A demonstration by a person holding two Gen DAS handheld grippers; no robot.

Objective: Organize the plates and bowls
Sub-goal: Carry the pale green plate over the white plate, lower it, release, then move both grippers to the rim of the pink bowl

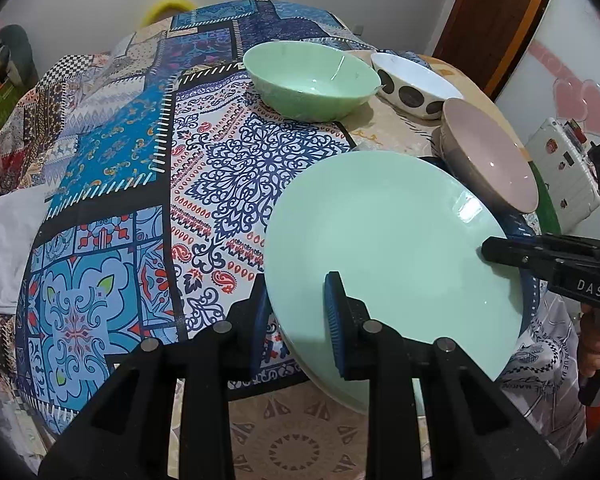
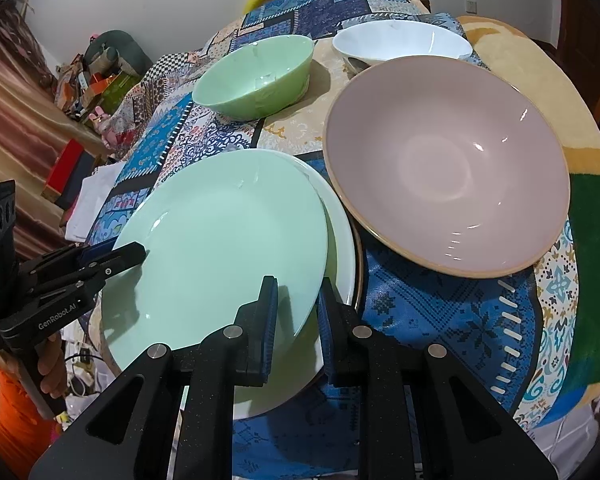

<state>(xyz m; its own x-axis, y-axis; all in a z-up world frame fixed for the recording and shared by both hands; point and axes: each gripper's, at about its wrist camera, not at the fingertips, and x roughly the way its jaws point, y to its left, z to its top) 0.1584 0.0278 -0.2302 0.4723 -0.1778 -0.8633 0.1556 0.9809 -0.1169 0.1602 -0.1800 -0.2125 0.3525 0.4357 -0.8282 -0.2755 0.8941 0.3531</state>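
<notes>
Patchwork cloth [image 1: 112,168] covers the table. Both grippers pinch opposite rims of the green plate [image 2: 220,240] above a white plate [image 2: 342,236]: left gripper [image 1: 296,332], right gripper [image 2: 298,332]. Uneven lowering could slide it into the pink bowl [image 2: 444,168].

Mint-green plate [image 1: 392,248] and bowl [image 1: 312,80], pink bowl [image 2: 446,166], white black-dotted bowl [image 1: 414,84] — on a blue patchwork-patterned tablecloth [image 1: 140,184].

Both views are evenly and fairly brightly lit by soft indoor light. Small white glints sit on the pink bowl [image 2: 448,164] toward 4 o'clock and on the green plate [image 1: 396,248] near 2 o'clock. Shadows are faint. Strong fisheye bending and black vignetting fill all corners; focus is sharp centrally.
</notes>
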